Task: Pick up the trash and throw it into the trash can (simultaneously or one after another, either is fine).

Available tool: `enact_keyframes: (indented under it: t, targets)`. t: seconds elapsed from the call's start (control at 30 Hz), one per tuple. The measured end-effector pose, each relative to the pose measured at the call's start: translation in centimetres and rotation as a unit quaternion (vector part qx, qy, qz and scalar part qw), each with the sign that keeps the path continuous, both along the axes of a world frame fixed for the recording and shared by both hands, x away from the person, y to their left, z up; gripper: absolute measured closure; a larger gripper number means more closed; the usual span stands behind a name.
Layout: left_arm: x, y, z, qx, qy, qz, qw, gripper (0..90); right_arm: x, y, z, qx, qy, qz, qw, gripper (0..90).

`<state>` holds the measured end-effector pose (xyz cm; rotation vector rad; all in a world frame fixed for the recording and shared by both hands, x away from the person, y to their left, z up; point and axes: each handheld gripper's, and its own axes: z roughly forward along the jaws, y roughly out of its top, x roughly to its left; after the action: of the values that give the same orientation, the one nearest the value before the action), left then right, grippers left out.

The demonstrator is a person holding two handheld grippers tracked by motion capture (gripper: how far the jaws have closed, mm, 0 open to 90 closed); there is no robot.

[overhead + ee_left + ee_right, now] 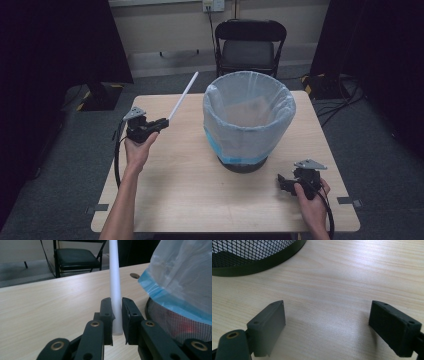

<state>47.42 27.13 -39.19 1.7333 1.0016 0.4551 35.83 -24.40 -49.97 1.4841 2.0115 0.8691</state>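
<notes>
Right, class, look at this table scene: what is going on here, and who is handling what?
A person at a wooden table works with a gripper in each hand. The left gripper is shut on the lower end of a white stick, which slants up and away beside the bin, a mesh basket lined with a clear bag. The right gripper rests low over the table near the bin's base, jaws wide apart with nothing between them.
</notes>
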Motion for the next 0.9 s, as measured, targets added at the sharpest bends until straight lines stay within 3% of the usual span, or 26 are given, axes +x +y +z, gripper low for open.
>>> enact_keyframes:
  t: [0.47,0.73,0.9]
  targets:
    - [-0.4,-0.2,2.6,-0.006,-0.033,-0.012,0.9994,80.1,0.0,0.0,0.0,0.0,0.0,0.0,1.0,12.9]
    - [-0.5,-0.3,3.6,-0.02,-0.042,-0.017,0.9987,80.1,0.0,0.0,0.0,0.0,0.0,0.0,1.0,12.9]
    - [-0.8,-0.8,4.6,-0.014,-0.057,-0.027,0.9979,80.1,0.0,0.0,0.0,0.0,0.0,0.0,1.0,12.9]
